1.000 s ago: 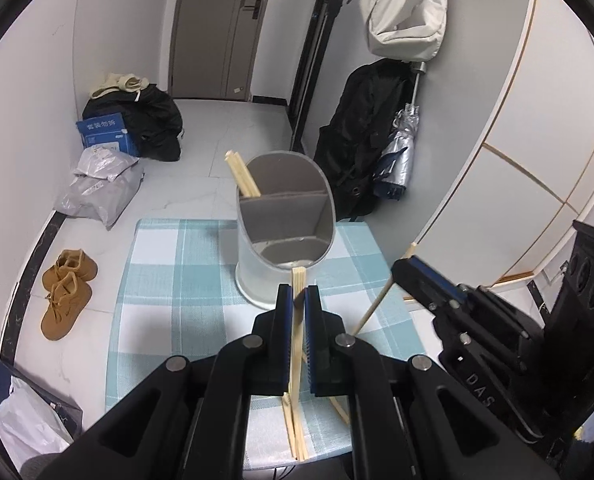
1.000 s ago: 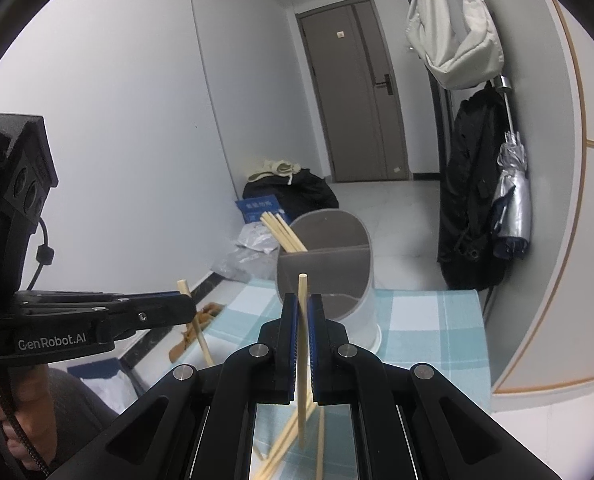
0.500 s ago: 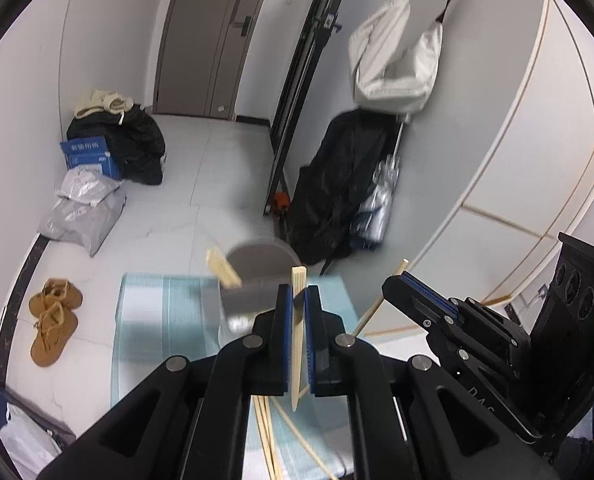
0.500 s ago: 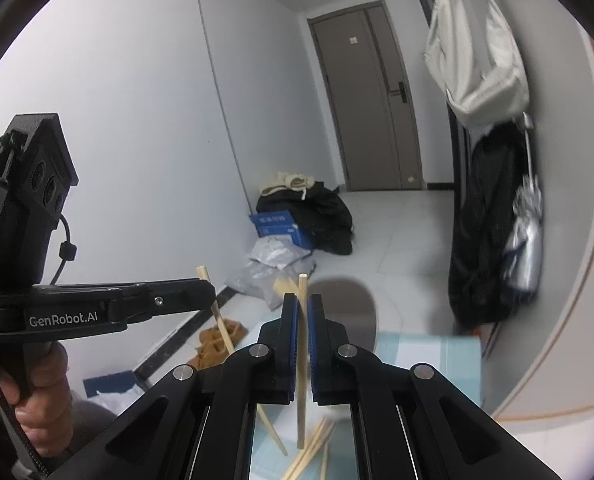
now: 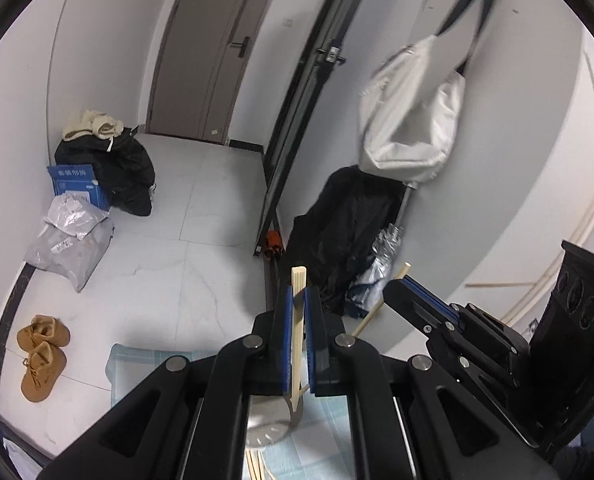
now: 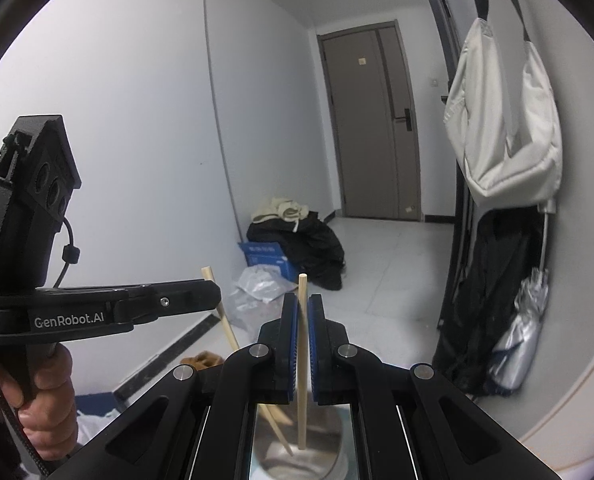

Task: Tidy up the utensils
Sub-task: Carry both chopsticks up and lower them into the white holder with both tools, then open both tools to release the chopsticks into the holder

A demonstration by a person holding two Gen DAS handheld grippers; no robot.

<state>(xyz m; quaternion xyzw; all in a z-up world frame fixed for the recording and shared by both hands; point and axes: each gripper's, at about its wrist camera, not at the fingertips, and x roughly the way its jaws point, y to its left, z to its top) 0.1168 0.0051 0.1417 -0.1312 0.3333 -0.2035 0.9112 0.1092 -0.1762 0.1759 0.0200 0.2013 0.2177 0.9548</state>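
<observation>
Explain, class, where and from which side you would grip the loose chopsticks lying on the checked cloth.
The loose chopsticks lie flat on the checked cloth, only their ends showing. Probably grip near mid-length, coming from above with the jaws across the thin shaft: lying flat, they offer only their narrow sides. Both grippers already hold chopsticks.

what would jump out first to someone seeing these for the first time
Each gripper is shut on a chopstick: the left gripper on a pale chopstick, the right gripper on a second chopstick, both above the grey utensil holder. A white bag hangs on the wall to the right.
</observation>
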